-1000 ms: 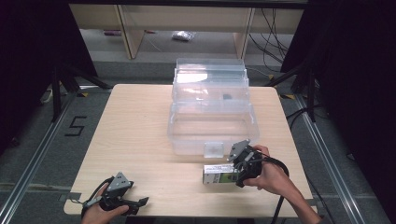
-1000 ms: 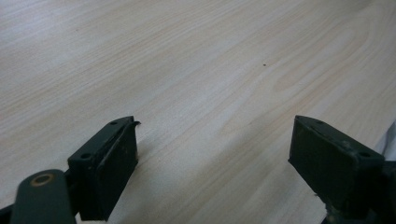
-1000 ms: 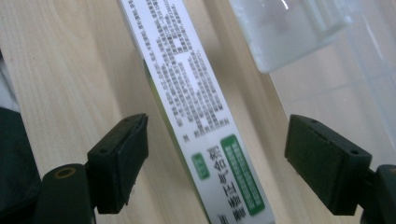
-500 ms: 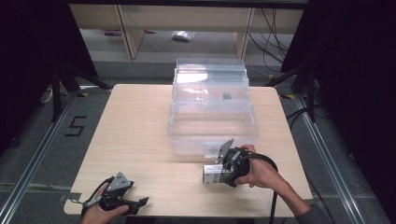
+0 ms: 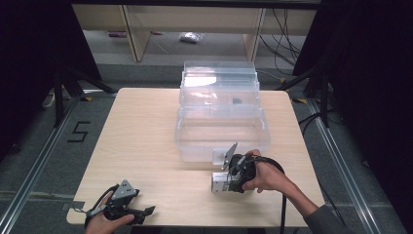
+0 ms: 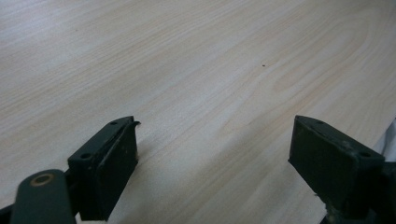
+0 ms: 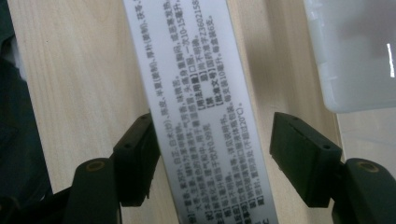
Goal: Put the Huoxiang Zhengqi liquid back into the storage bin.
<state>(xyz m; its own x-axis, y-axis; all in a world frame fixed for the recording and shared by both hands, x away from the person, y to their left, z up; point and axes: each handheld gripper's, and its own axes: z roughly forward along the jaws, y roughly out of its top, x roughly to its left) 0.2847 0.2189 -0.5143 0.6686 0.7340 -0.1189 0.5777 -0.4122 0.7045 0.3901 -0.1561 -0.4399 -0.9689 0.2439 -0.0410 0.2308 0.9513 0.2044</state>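
A small white carton point(image 5: 219, 183) with black printed text point(image 7: 201, 116) lies flat on the wooden table point(image 5: 146, 131), just in front of the clear bin. My right gripper point(image 5: 234, 179) point(image 7: 215, 149) reaches down over it with the carton between its jaws. The jaws have just been closing; one pad touches the carton's edge and the other stands off it with a gap. My left gripper point(image 5: 145, 214) point(image 6: 215, 149) rests at the table's near left corner, open, with bare wood between its fingers.
A clear plastic bin point(image 5: 221, 131) with its lid standing open point(image 5: 219, 80) sits at the table's middle back; its corner point(image 7: 355, 51) is close beside the carton. Black cables trail from both grippers. Shelving stands behind the table.
My right gripper has moved left and a little down over the carton, and its jaws have narrowed around it. The left gripper has stayed put.
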